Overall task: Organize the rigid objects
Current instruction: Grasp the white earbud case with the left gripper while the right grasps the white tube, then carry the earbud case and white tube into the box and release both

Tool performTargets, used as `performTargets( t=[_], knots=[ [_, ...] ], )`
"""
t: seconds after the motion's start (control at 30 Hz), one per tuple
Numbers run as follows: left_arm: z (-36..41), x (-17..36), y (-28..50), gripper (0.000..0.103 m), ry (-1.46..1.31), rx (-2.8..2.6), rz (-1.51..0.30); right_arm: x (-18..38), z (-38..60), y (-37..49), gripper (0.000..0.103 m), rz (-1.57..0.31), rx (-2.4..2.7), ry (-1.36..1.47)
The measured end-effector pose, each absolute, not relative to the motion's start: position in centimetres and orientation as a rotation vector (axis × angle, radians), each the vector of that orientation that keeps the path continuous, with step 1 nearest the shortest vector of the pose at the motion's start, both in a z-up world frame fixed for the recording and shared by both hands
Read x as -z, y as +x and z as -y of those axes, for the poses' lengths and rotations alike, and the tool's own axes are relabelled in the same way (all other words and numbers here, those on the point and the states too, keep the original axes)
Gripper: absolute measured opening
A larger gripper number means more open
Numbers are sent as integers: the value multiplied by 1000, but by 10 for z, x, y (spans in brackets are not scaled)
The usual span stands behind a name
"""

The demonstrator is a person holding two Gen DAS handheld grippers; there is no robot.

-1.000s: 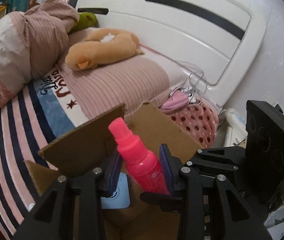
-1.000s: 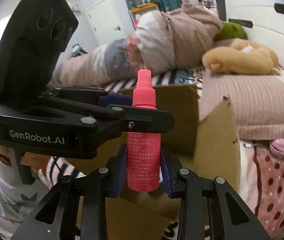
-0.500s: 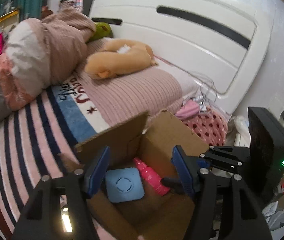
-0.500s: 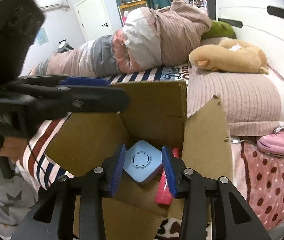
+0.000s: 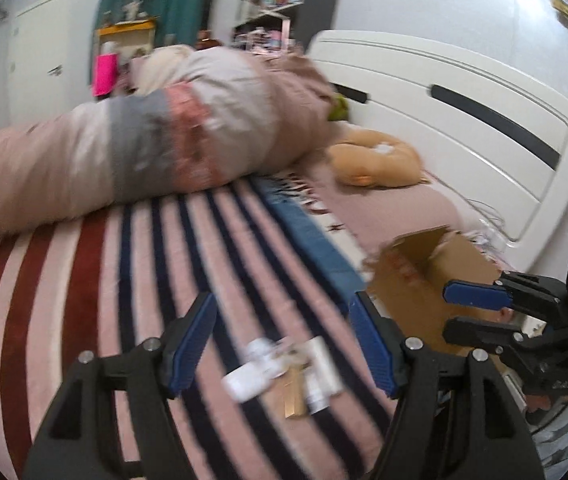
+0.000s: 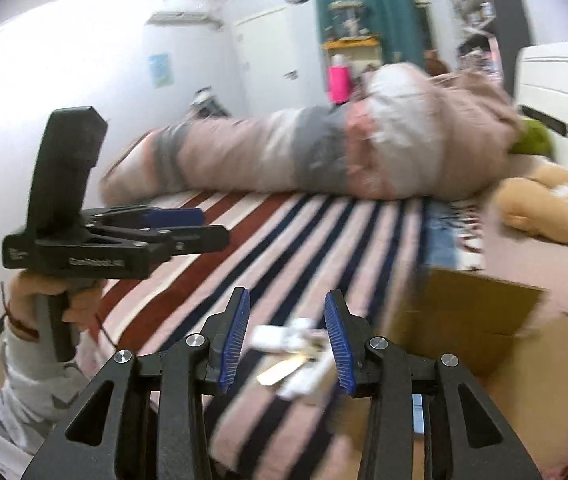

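Note:
Several small rigid items lie in a blurred pile (image 5: 284, 372) on the striped blanket: white tubes or bottles and a gold flat piece. The pile also shows in the right wrist view (image 6: 296, 356). My left gripper (image 5: 284, 344) is open and empty, hovering above the pile. My right gripper (image 6: 287, 336) is open and empty, also over the pile. The open cardboard box (image 5: 428, 280) stands at the bed's right edge, to the right of the pile; it also shows in the right wrist view (image 6: 480, 320). Its contents are hidden.
A rolled duvet (image 5: 144, 152) lies across the far side of the bed. A tan plush toy (image 5: 376, 164) rests near the white headboard (image 5: 464, 120). The other gripper shows at the right (image 5: 524, 320) and at the left (image 6: 104, 236).
The pink spray bottle was released into the box. Both grippers opened and swung left, away from the box, to above the pile of small items on the blanket.

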State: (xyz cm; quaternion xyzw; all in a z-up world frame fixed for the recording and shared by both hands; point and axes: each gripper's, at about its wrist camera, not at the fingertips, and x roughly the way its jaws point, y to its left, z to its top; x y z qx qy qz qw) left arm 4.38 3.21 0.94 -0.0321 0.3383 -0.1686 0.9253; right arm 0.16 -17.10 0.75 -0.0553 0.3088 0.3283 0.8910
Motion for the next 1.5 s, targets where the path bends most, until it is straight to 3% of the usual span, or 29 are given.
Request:
performTargets(
  t=[0.23, 0.53, 0.77, 0.8, 0.83, 1.0, 1.1, 1.5],
  knots=[
    [-86, 55, 35, 66, -113, 261, -758, 62, 105, 17, 35, -827, -655, -142],
    [-59, 137, 47, 66, -154, 405, -854, 148, 131, 55, 35, -943, -286, -139],
    [-38, 173, 75, 66, -74, 408, -878, 157, 138, 64, 34, -926, -232, -173],
    [-33, 177, 81, 66, -65, 426, -884, 158, 139, 64, 30, -923, -233, -183],
    [-30, 179, 86, 66, -57, 432, -889, 157, 140, 62, 16, -924, -244, -185],
    [-18, 188, 102, 65, 7, 414, -901, 158, 137, 62, 14, -920, -235, -228],
    [-16, 188, 103, 53, 20, 422, -900, 161, 134, 65, 16, -933, -209, -277],
    [-46, 173, 64, 53, -1, 335, -889, 155, 126, 60, 13, -906, -269, -305]
  ],
)
